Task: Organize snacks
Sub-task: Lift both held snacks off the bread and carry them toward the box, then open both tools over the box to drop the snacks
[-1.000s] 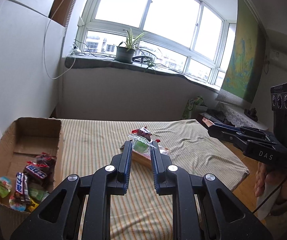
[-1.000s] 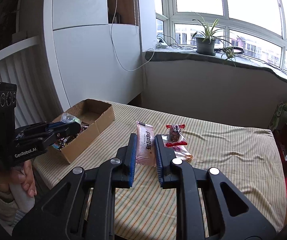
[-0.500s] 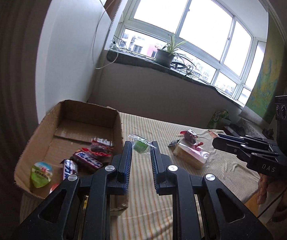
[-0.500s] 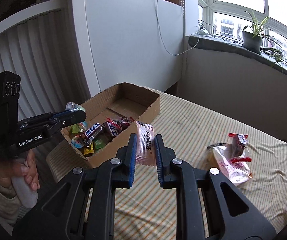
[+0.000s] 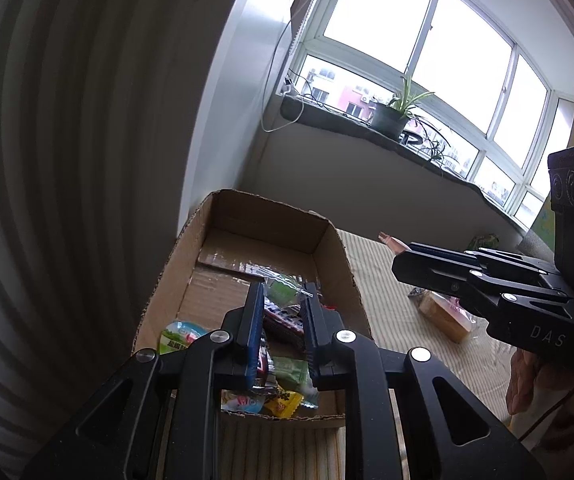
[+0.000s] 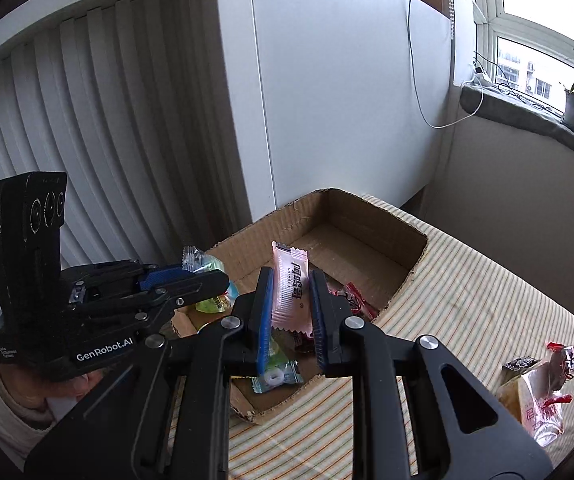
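Note:
A cardboard box (image 5: 335, 248) (image 6: 403, 236) sits at the left end of the striped table and holds several wrapped snacks. My left gripper (image 5: 283, 300) hovers over the box, shut on a green candy in clear wrap (image 5: 283, 290); it shows from the side in the right wrist view (image 6: 203, 264). My right gripper (image 6: 291, 300) is over the box's near part, shut on a pink snack packet (image 6: 293, 288); it appears in the left wrist view (image 5: 403, 256). A clear-wrapped bread packet and a red-wrapped snack (image 6: 543, 384) (image 5: 443, 312) lie on the table to the right.
A white cabinet (image 6: 327, 100) and ribbed white panel (image 6: 87, 140) stand behind the box. A window ledge with a potted plant (image 5: 391, 120) runs along the far wall. The striped tablecloth (image 6: 487, 300) stretches right of the box.
Both grippers swung left from the middle of the table to above the cardboard box, carrying the green candy and the pink packet with them.

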`<control>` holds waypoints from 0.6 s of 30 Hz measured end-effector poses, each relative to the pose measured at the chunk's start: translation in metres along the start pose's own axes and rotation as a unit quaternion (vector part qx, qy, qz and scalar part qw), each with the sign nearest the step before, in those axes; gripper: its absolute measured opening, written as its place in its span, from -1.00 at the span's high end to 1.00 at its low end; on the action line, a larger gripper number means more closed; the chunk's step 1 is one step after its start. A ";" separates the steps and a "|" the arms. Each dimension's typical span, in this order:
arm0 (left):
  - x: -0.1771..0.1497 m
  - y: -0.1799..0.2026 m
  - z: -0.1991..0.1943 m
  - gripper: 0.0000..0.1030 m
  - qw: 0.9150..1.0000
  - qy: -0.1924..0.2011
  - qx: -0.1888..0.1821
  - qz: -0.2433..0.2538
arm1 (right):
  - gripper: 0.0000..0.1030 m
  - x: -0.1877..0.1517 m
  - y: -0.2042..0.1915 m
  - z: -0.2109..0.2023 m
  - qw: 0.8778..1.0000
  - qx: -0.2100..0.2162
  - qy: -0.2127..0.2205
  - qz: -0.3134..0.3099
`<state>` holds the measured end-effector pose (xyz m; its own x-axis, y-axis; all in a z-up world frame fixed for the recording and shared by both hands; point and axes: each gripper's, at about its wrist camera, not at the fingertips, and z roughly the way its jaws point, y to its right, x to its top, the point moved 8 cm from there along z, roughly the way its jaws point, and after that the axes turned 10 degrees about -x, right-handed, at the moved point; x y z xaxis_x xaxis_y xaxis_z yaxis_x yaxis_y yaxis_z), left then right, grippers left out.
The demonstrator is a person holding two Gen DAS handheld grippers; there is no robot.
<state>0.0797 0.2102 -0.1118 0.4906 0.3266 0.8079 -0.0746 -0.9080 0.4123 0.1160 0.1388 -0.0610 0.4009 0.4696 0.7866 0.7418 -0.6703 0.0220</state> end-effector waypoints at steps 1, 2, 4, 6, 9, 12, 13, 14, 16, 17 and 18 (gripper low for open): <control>0.000 -0.002 0.002 0.67 1.000 -0.002 0.000 0.000 | 0.65 0.000 0.000 0.003 1.000 0.002 -0.001 0.001; -0.001 -0.003 0.004 0.67 1.000 -0.005 0.001 0.000 | 0.65 0.000 -0.001 0.006 1.000 0.005 -0.002 0.002; -0.003 -0.003 0.007 0.66 1.000 -0.013 0.004 0.004 | 0.64 -0.003 -0.002 0.015 1.000 0.010 -0.012 0.002; -0.005 -0.007 0.009 0.63 0.999 -0.023 0.019 0.010 | 0.43 -0.009 -0.004 0.024 1.000 0.011 -0.022 -0.002; -0.004 -0.015 0.001 -0.27 0.998 -0.014 0.060 0.010 | 0.31 -0.015 -0.003 0.024 1.000 0.015 -0.018 0.005; -0.001 -0.020 -0.009 -0.42 0.998 0.000 0.070 0.003 | 0.28 -0.020 0.002 0.021 1.000 0.007 -0.020 0.011; -0.001 -0.021 -0.010 -0.42 0.997 0.000 0.072 0.002 | 0.28 -0.021 0.003 0.020 1.000 0.005 -0.019 0.012; 0.000 -0.021 -0.012 -0.42 0.997 0.003 0.074 0.001 | 0.28 -0.023 0.005 0.016 1.000 0.002 -0.018 0.013; 0.001 -0.022 -0.014 -0.42 0.997 0.005 0.077 0.000 | 0.28 -0.023 0.007 0.011 1.000 0.000 -0.014 0.014; 0.001 -0.021 -0.016 -0.42 0.997 0.007 0.076 -0.001 | 0.27 -0.022 0.007 0.009 1.000 -0.001 -0.013 0.013; 0.002 -0.020 -0.018 -0.42 0.997 0.009 0.076 -0.001 | 0.27 -0.022 0.007 0.007 1.000 -0.002 -0.011 0.013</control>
<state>0.0665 0.2339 -0.1112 0.4750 0.3314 0.8152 0.0595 -0.9364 0.3459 0.1154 0.1277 -0.0825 0.4321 0.4650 0.7727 0.7290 -0.6845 0.0043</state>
